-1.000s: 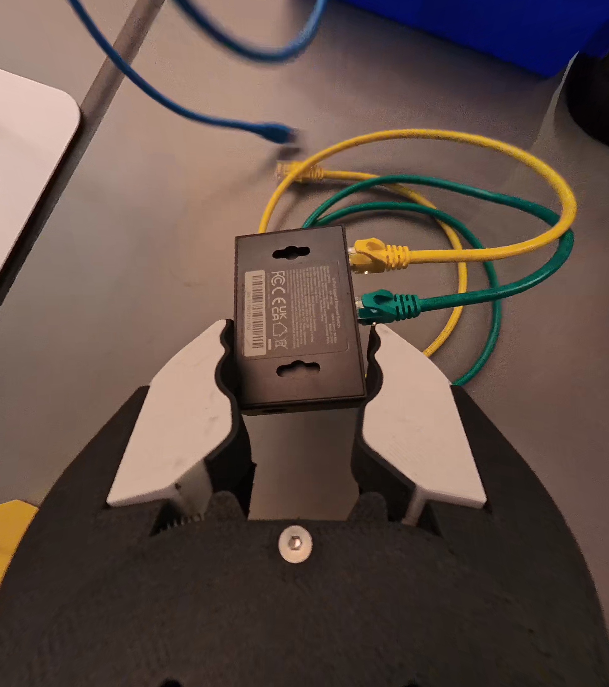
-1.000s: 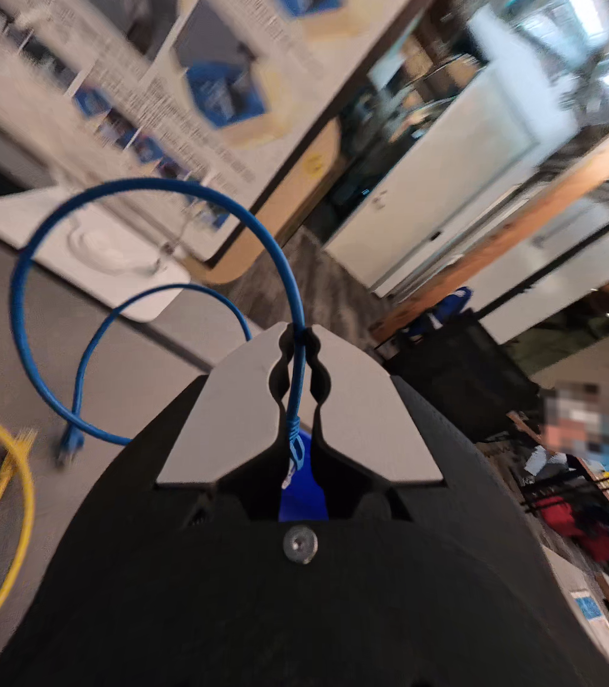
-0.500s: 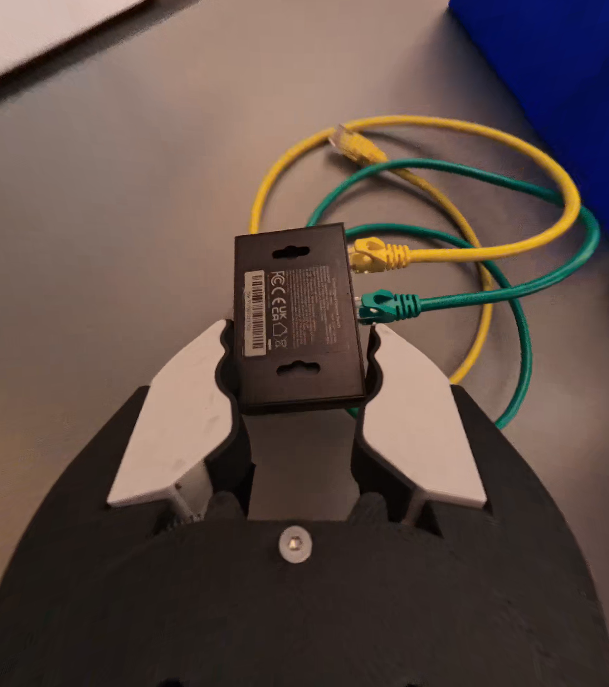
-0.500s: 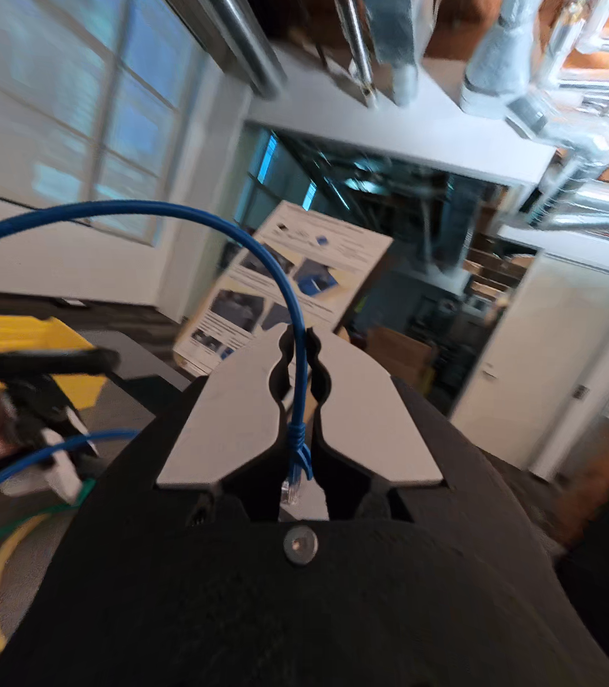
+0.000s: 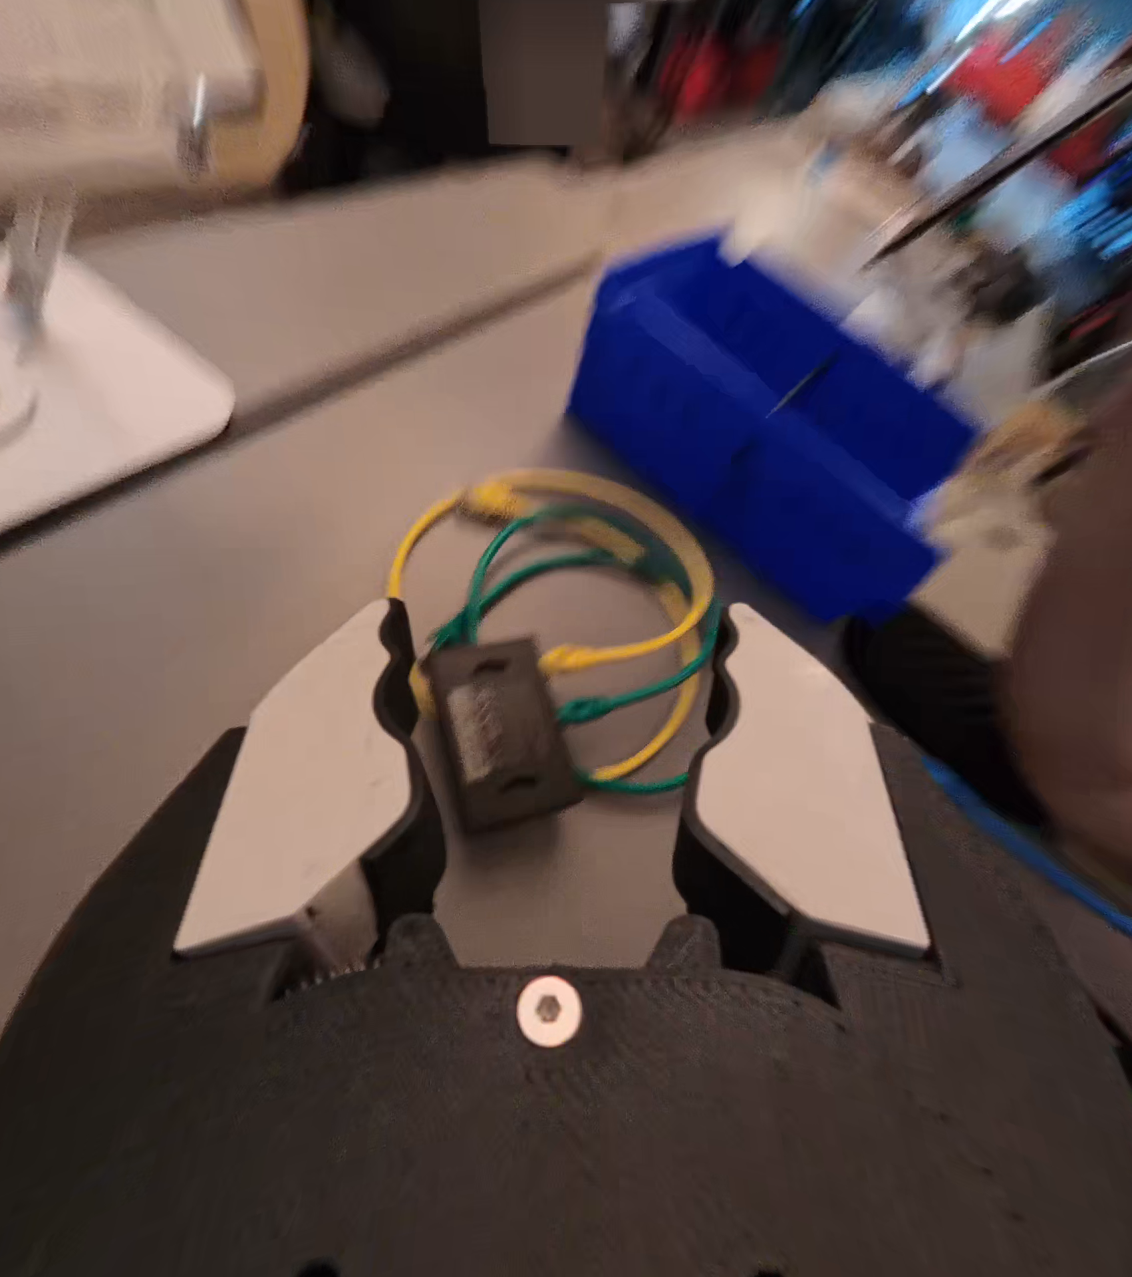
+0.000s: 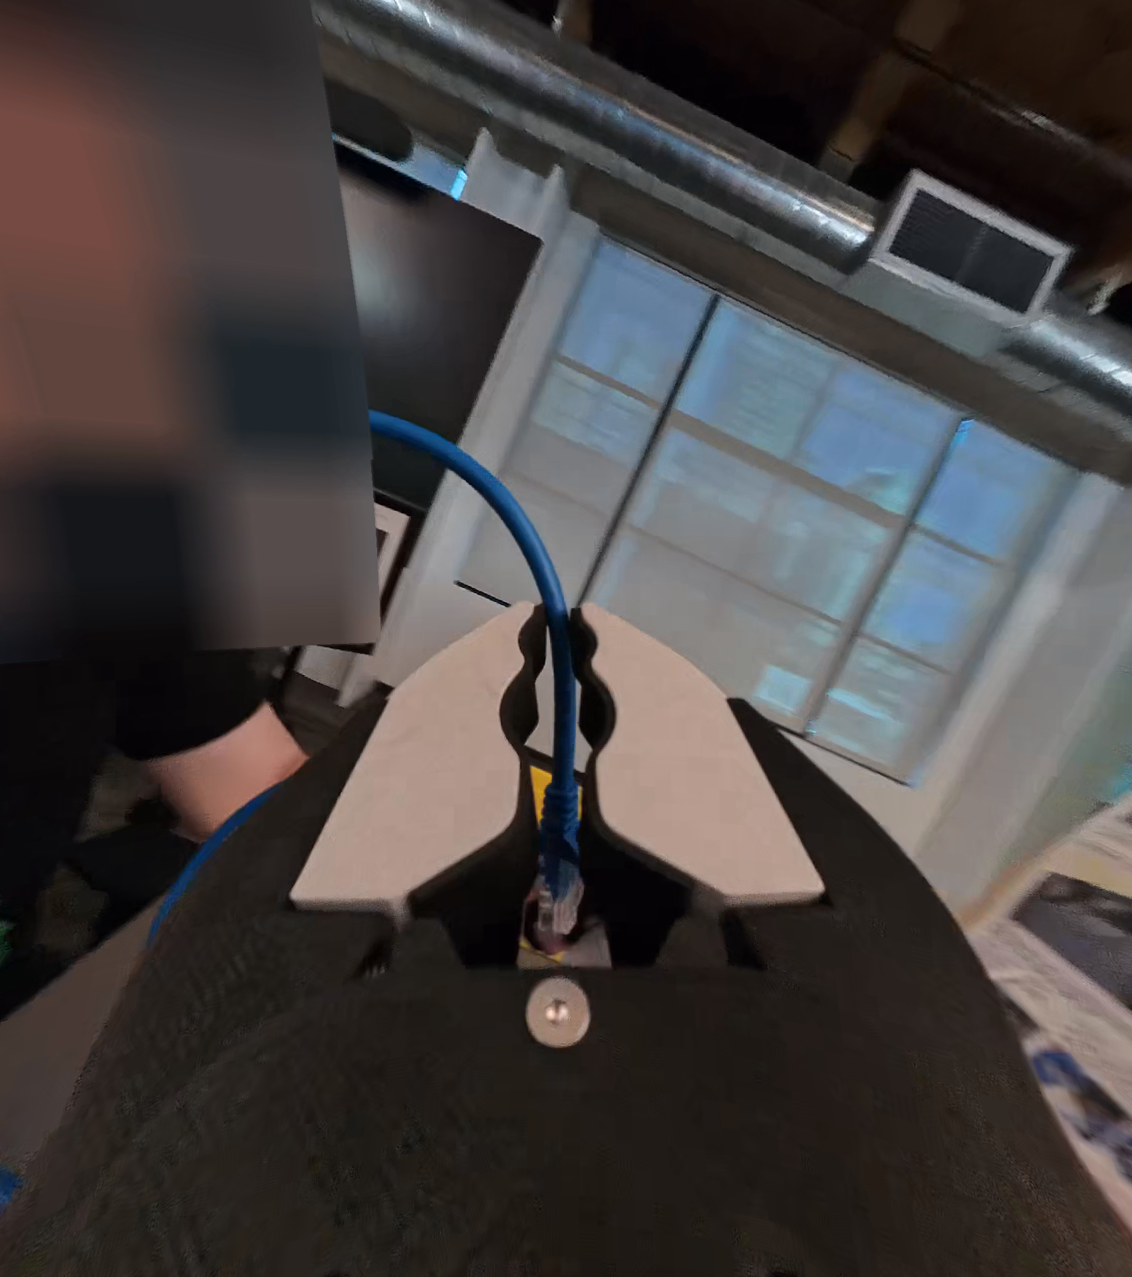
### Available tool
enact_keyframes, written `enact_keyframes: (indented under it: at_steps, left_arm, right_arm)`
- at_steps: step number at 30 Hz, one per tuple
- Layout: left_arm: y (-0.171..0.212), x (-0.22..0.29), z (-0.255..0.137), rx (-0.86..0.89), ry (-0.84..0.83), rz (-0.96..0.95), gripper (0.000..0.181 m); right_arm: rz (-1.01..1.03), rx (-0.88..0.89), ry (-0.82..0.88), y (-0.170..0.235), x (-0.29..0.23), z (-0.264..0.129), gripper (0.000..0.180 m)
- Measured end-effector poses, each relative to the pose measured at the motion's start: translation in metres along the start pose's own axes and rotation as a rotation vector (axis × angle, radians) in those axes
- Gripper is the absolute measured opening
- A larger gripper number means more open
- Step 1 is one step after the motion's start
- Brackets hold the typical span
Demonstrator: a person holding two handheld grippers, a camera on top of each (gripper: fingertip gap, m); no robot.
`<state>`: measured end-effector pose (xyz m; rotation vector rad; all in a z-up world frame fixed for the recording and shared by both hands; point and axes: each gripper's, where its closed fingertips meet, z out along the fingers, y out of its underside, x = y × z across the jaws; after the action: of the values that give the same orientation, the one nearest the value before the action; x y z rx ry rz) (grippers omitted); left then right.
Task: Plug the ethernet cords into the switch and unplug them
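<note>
The black switch (image 5: 504, 732) lies on the grey table (image 5: 135, 622), bottom side up, with a yellow cord (image 5: 618, 653) and a green cord (image 5: 625, 698) plugged into its right side. My left gripper (image 5: 556, 615) is open and raised above the switch, which shows between the fingers, apart from them. My right gripper (image 6: 553, 611) is shut on a blue cord (image 6: 560, 691). Its plug (image 6: 560, 888) points back toward the camera, and the gripper is lifted, facing the windows.
A blue bin (image 5: 757, 428) stands behind the cords at right. A white stand base (image 5: 66, 408) sits at left. A person's arm (image 6: 224, 767) is close on the left of the right wrist view. The blue cord also trails at the right of the left wrist view (image 5: 1068, 891).
My left gripper has opened, let go of the switch and pulled up and back. The switch now lies on the table. My right gripper has swung further with the blue cord.
</note>
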<state>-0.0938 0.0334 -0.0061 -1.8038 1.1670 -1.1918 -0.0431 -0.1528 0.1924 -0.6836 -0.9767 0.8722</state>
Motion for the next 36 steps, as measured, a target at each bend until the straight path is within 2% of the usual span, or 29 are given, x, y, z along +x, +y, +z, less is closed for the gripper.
enact_keyframes:
  at_steps: [2,4,8,11,12,13,14,16,18,21,23,24,26,28,30,32,34,36]
  left_arm:
    - [-0.036,0.042,-0.029,0.214,0.224,0.04,0.071]
    - [-0.053,0.082,-0.05,0.343,0.357,0.147,0.064]
    - [-0.048,0.139,-0.043,0.378,0.367,0.399,0.066]
    - [-0.035,0.157,-0.021,0.322,0.347,0.469,0.061]
    - [-0.033,0.159,-0.014,0.318,0.337,0.472,0.056]
    - [-0.032,0.158,-0.011,0.325,0.33,0.479,0.042]
    - [-0.032,0.158,-0.01,0.34,0.327,0.493,0.018]
    - [-0.035,0.147,-0.012,0.347,0.256,0.529,0.015]
    - [-0.043,0.123,-0.019,0.321,0.087,0.621,0.014]
    - [-0.062,0.077,-0.049,0.284,-0.315,0.828,0.014]
    - [-0.072,0.057,-0.069,0.25,-0.534,0.925,0.014]
    - [-0.075,0.051,-0.077,0.234,-0.613,0.955,0.014]
    - [-0.081,0.044,-0.087,0.219,-0.735,1.007,0.014]
    - [-0.085,0.043,-0.092,0.217,-0.808,1.042,0.014]
    - [-0.087,0.047,-0.092,0.225,-0.825,1.062,0.014]
    - [-0.087,0.05,-0.092,0.225,-0.834,1.071,0.014]
    - [-0.088,0.054,-0.093,0.236,-0.846,1.098,0.014]
    - [-0.088,0.056,-0.092,0.226,-0.864,1.131,0.013]
  right_arm:
    - [0.084,0.026,-0.045,0.018,0.0,0.012,0.007]
    - [0.15,0.046,-0.074,0.034,0.001,0.023,0.007]
    - [0.229,0.077,-0.08,0.049,0.002,0.036,0.007]
    - [0.245,0.041,-0.086,0.061,0.0,0.042,0.007]
    - [0.249,0.033,-0.09,0.064,-0.001,0.044,0.007]
    - [0.248,0.028,-0.086,0.066,-0.001,0.045,0.007]
    - [0.248,0.017,-0.082,0.069,0.0,0.045,0.007]
    - [0.257,-0.003,-0.064,0.071,0.003,0.043,0.009]
    - [0.261,-0.111,-0.023,0.079,0.011,0.034,0.011]
    - [0.147,-0.389,0.311,0.087,0.057,-0.008,0.015]
    - [0.186,-0.447,0.508,0.067,0.075,-0.032,0.014]
    - [0.226,-0.44,0.548,0.052,0.073,-0.033,0.014]
    - [0.258,-0.374,0.464,0.021,0.042,-0.005,0.013]
    - [0.263,-0.392,0.366,0.018,0.007,0.032,0.012]
    - [0.304,-0.492,0.327,0.047,-0.013,0.062,0.019]
    - [0.372,-0.628,0.347,0.094,-0.015,0.075,0.026]
    - [0.407,-0.72,0.47,0.139,0.006,0.073,0.031]
    - [0.394,-0.668,0.576,0.158,0.027,0.073,0.038]
